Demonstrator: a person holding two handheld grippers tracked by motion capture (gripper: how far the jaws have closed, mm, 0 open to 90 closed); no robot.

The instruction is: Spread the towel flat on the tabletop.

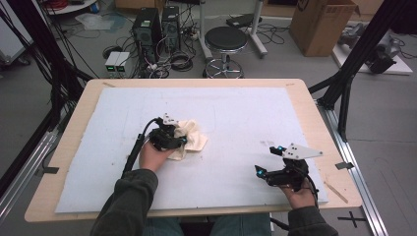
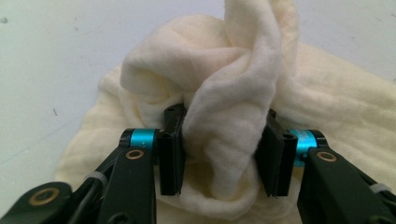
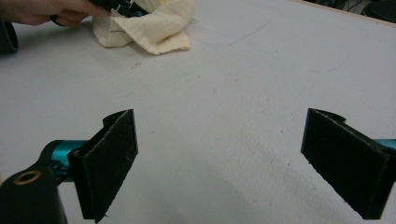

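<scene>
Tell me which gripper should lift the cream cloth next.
Left. The left gripper already has a fold of the cream cloth between its pads; the right gripper sits open, apart from it.

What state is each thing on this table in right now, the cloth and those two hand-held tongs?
Cream cloth: crumpled in a heap on the pale mat, a bunched fold standing up between the left tongs' pads.
Left tongs: pads pressed against both sides of that fold, gripping it.
Right tongs: wide open, nothing between them, held over bare mat away from the cloth.
</scene>
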